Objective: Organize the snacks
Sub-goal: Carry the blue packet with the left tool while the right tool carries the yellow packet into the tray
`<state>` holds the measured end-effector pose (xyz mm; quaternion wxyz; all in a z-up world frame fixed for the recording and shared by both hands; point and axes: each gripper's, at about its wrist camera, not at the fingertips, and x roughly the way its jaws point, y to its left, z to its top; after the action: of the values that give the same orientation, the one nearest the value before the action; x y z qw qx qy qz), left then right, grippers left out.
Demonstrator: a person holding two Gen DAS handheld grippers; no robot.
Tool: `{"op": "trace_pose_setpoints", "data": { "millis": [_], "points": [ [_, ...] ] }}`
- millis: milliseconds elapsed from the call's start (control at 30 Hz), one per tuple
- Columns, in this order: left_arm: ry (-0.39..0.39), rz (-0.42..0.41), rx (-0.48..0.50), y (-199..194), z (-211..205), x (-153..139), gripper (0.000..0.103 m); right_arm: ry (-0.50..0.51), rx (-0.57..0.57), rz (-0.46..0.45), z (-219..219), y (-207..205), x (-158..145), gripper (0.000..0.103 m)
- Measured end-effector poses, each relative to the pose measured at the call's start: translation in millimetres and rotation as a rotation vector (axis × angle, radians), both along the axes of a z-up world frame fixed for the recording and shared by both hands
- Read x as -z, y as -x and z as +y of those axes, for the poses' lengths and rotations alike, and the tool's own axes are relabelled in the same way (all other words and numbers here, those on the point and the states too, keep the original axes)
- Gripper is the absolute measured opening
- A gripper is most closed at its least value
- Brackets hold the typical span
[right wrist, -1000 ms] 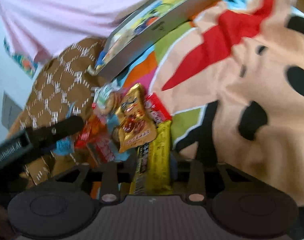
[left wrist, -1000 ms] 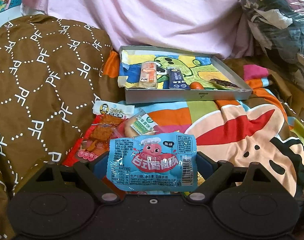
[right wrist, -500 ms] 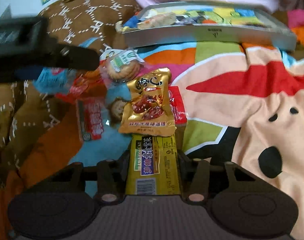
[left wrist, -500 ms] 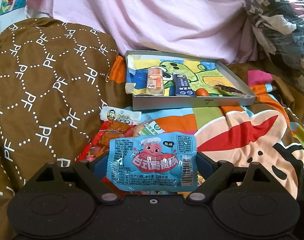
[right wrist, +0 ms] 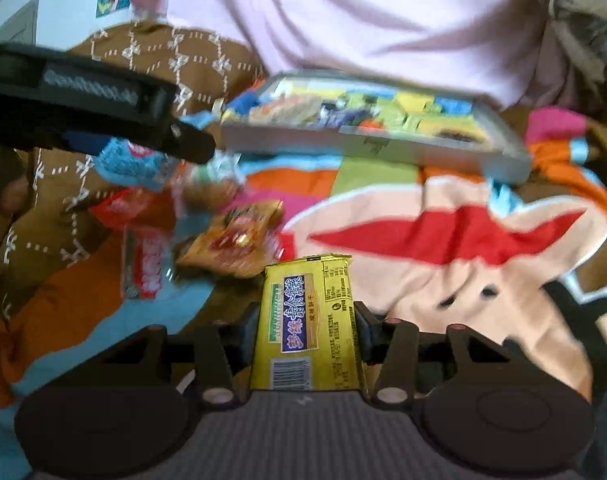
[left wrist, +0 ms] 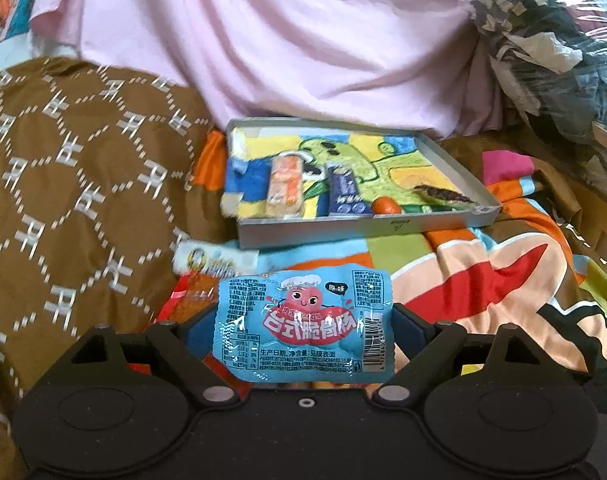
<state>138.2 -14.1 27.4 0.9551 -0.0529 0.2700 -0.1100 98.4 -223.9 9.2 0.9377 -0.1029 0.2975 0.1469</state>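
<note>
My left gripper (left wrist: 305, 330) is shut on a blue snack packet (left wrist: 303, 320) and holds it above the bed, in front of the shallow grey box (left wrist: 367, 222). The box holds an orange-white packet (left wrist: 285, 188), a dark blue packet (left wrist: 345, 194), a small orange piece (left wrist: 387, 206) and a dark strip (left wrist: 441, 196). My right gripper (right wrist: 307, 334) is shut on a yellow packet (right wrist: 307, 324) and holds it off the blanket. The left gripper with its blue packet (right wrist: 135, 160) shows at the left of the right wrist view. The box (right wrist: 383, 146) lies ahead.
Loose snacks lie on the cartoon blanket (right wrist: 443, 236): a gold packet (right wrist: 235, 240), a red packet (right wrist: 143, 264), a round cracker pack (right wrist: 211, 188). A white-topped red packet (left wrist: 213, 262) lies before the box. A brown quilt (left wrist: 71, 200) rises left, pink cloth (left wrist: 303, 40) behind.
Both grippers have lifted and moved towards the box with their packets. The yellow packet has come up off the blanket from beside the gold one.
</note>
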Motion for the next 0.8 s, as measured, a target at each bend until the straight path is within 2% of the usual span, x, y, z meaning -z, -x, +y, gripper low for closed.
{"op": "trace_pose_setpoints", "data": {
  "millis": [100, 233, 467, 800],
  "points": [
    [-0.008, -0.019, 0.013, -14.4, -6.3, -8.3, 0.089, 0.016, -0.003, -0.082, -3.5, -5.2, -16.1, 0.052],
    [-0.005, -0.033, 0.015, -42.1, -12.8, -19.8, 0.089, 0.014, -0.002, -0.141, -11.5, -26.8, -37.6, 0.052],
    [0.004, -0.046, -0.002, -98.3, -23.2, -35.6, 0.089, 0.037, 0.008, -0.219, -19.1, -91.1, -70.5, 0.052],
    [0.003, -0.051, -0.01, -170.2, -46.5, -43.9, 0.089, 0.056, 0.039, -0.255, -20.8, -173.0, -77.9, 0.052]
  ]
}}
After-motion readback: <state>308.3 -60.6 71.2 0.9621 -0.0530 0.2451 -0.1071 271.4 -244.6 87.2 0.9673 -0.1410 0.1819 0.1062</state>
